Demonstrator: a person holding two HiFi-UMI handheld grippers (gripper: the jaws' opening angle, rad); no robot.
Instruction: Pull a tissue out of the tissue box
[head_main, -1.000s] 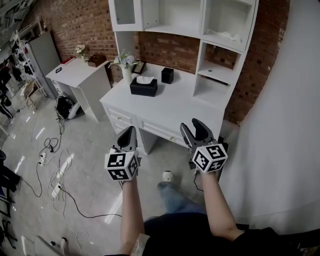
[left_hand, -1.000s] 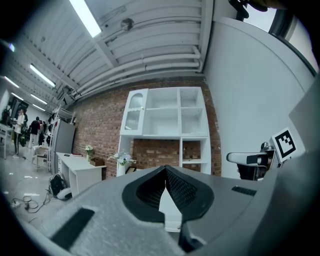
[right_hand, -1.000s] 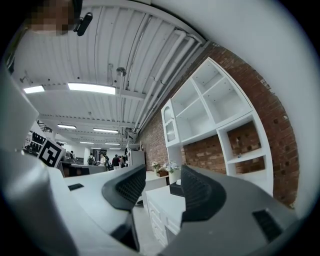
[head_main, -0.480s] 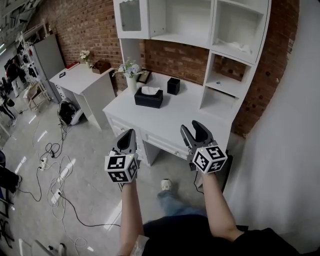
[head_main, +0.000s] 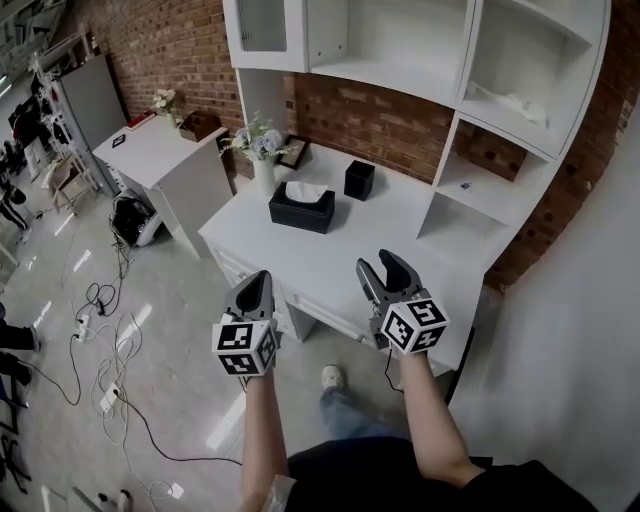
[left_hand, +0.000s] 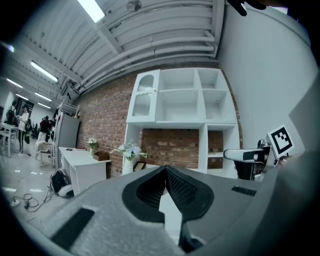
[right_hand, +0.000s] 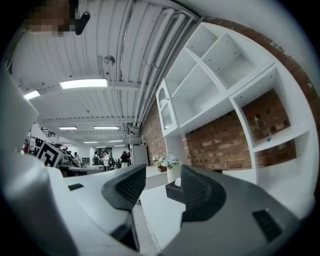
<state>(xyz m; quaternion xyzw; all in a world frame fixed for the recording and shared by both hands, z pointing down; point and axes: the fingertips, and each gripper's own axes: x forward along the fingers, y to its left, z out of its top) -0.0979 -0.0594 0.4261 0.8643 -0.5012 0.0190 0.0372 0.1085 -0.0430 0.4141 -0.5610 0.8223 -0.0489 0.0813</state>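
Note:
A black tissue box with a white tissue poking out of its top stands on the white desk, towards its back left. Both grippers hang in the air in front of the desk's front edge, well short of the box. My left gripper is shut and empty, its jaws meeting at the tip. My right gripper is open with nothing between its jaws. In the right gripper view the tissue box shows through the gap of that gripper.
Behind the box stand a vase of flowers, a small picture frame and a small black cube container. A white shelf unit rises over the desk. A second white table is at the left, with cables on the floor.
The desk and tissue box have come nearer as the person stepped forward. Both grippers keep their states and now hang close to the desk's front edge.

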